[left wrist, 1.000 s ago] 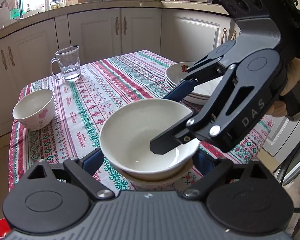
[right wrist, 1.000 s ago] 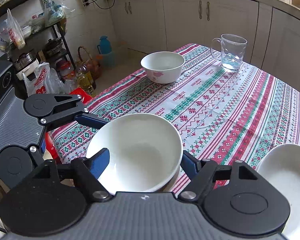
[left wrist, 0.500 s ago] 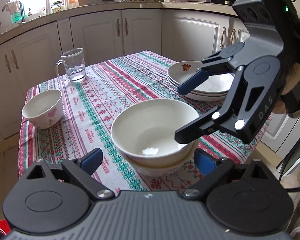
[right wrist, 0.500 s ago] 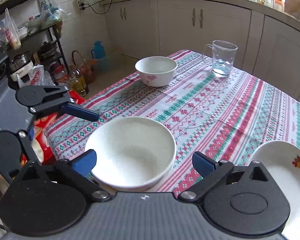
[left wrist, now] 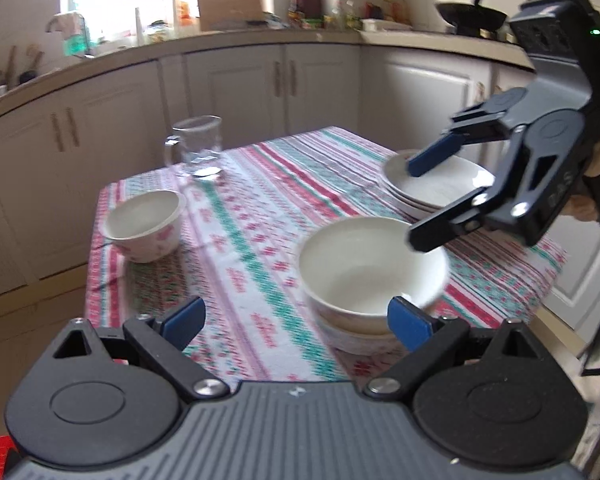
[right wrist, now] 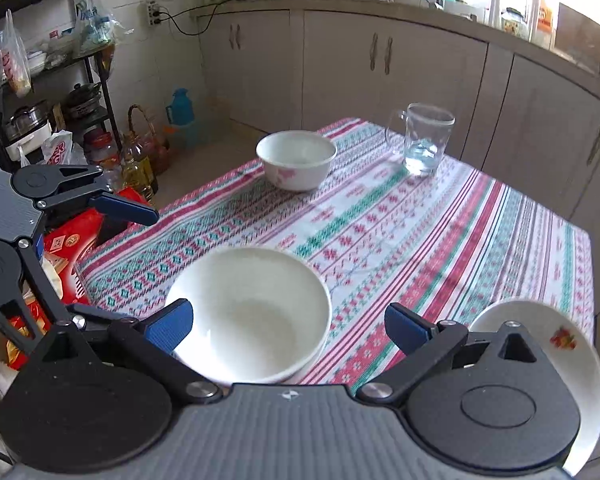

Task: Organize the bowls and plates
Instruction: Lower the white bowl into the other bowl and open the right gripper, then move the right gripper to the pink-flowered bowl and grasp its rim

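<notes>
A plain white bowl (left wrist: 370,268) sits nested in another bowl near the table's front edge; it also shows in the right wrist view (right wrist: 252,312). A second white bowl with pink flowers (left wrist: 144,224) stands at the far left corner, seen also in the right wrist view (right wrist: 296,158). A stack of white plates (left wrist: 440,188) lies at the right, its top plate in the right wrist view (right wrist: 560,344). My left gripper (left wrist: 296,320) is open and empty, just before the stacked bowls. My right gripper (right wrist: 288,330) is open and empty, above the bowls.
A glass mug (left wrist: 198,146) with a little water stands at the table's far side. The table has a striped patterned cloth (left wrist: 260,220). White cabinets (left wrist: 260,88) line the walls. A shelf with pots and bags (right wrist: 40,92) stands beside the table.
Both grippers let go of the white bowl, opened wider and drew back and up. The bowl now rests nested in the bowl beneath.
</notes>
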A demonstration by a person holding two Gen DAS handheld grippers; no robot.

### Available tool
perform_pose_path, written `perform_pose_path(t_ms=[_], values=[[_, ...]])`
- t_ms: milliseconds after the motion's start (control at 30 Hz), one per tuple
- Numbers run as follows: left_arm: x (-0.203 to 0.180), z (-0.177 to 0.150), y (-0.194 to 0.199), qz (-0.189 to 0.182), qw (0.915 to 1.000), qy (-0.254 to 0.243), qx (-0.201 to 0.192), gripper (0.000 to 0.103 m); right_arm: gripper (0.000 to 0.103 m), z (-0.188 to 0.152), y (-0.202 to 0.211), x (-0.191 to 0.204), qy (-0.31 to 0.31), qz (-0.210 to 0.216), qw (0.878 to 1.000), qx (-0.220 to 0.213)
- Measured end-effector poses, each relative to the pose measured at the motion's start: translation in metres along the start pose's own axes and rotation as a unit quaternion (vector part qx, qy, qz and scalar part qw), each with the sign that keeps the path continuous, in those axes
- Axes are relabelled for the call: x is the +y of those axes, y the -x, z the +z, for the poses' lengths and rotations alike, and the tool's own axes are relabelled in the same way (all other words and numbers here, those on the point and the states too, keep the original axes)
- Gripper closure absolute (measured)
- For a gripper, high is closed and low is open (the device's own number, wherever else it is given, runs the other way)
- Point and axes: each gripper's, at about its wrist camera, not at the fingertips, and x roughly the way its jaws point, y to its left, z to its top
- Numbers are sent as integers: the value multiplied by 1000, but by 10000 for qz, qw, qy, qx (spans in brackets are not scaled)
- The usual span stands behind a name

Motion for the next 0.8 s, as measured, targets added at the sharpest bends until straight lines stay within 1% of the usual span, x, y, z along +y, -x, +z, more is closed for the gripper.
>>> perform_pose_path(t_ms=[200, 367, 533, 633, 733, 800], values=[[35, 2, -6, 471, 9983, 283, -185, 5, 0, 30, -8, -2, 140, 48, 9999, 25], [59, 6, -17, 588, 9969, 416, -307, 5, 0, 58, -23, -1, 379, 192, 9990, 119], [77, 12, -41, 770, 9952, 509, -322, 5, 0, 85, -48, -2, 612, 331, 9972, 277], [88, 15, -61, 920, 9936, 576, -308, 5, 0, 101, -66, -5, 779, 266, 9962, 298], [97, 17, -81, 1118, 9918, 559, -265, 5, 0, 117, -87, -11, 911, 303, 9948, 340], [103, 17, -92, 1177, 9912, 543, -255, 6, 0, 126, -101, -16, 1010, 358, 9936, 366]])
